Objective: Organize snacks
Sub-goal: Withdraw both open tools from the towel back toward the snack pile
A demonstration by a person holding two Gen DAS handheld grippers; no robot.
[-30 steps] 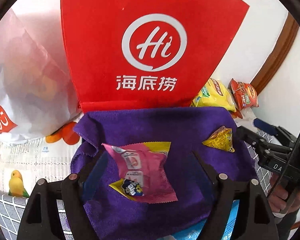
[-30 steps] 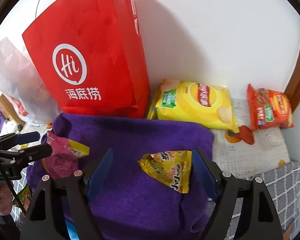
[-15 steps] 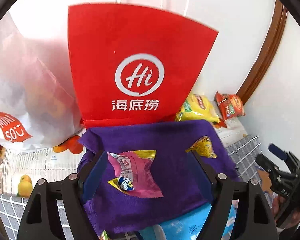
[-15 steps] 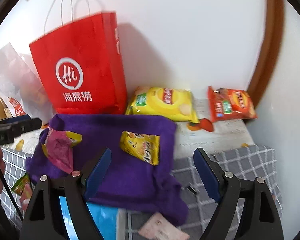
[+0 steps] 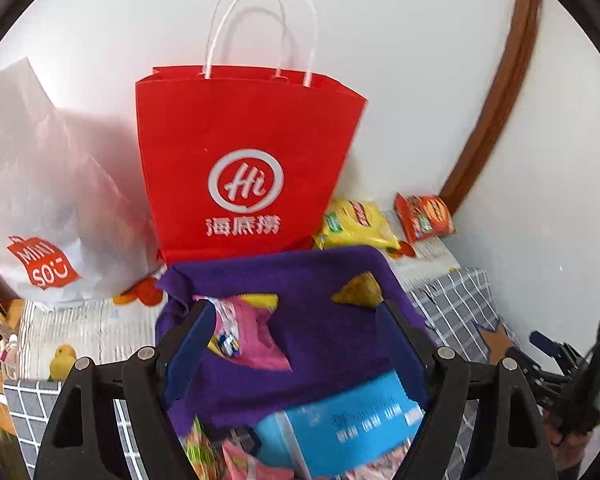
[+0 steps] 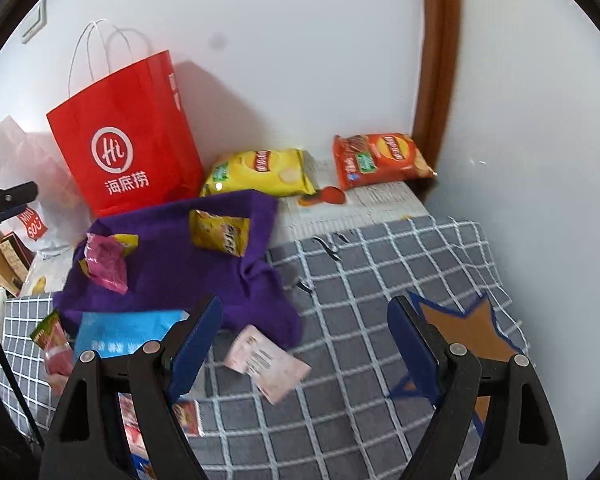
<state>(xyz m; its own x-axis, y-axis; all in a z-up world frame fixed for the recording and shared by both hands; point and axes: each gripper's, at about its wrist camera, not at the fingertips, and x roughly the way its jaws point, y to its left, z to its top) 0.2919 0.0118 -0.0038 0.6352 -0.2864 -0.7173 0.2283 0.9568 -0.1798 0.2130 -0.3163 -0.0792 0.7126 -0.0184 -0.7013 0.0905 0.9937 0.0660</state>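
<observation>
A purple cloth (image 6: pixel 172 264) lies on the checked table cover and carries a pink snack packet (image 6: pixel 104 262) at its left and a small yellow packet (image 6: pixel 220 232) at its right. The same pink packet (image 5: pixel 252 332) and yellow packet (image 5: pixel 358 290) show in the left wrist view. My left gripper (image 5: pixel 292 340) hangs open above the cloth, holding nothing. My right gripper (image 6: pixel 304 336) is open over the checked cover, right of the cloth, also with nothing between its fingers. A blue packet (image 6: pixel 128 332) and a pale pink packet (image 6: pixel 268 362) lie near the cloth's front edge.
A red paper bag (image 6: pixel 124 140) stands against the wall with a white plastic bag (image 5: pixel 40 200) to its left. A yellow chip bag (image 6: pixel 260 172) and an orange chip bag (image 6: pixel 380 158) lie by the wall. A brown star patch (image 6: pixel 464 328) marks the checked cover (image 6: pixel 380 264).
Both grippers have pulled back and up from the cloth, leaving the pink and yellow packets lying on it. The right gripper has swung to the right over the checked cover.
</observation>
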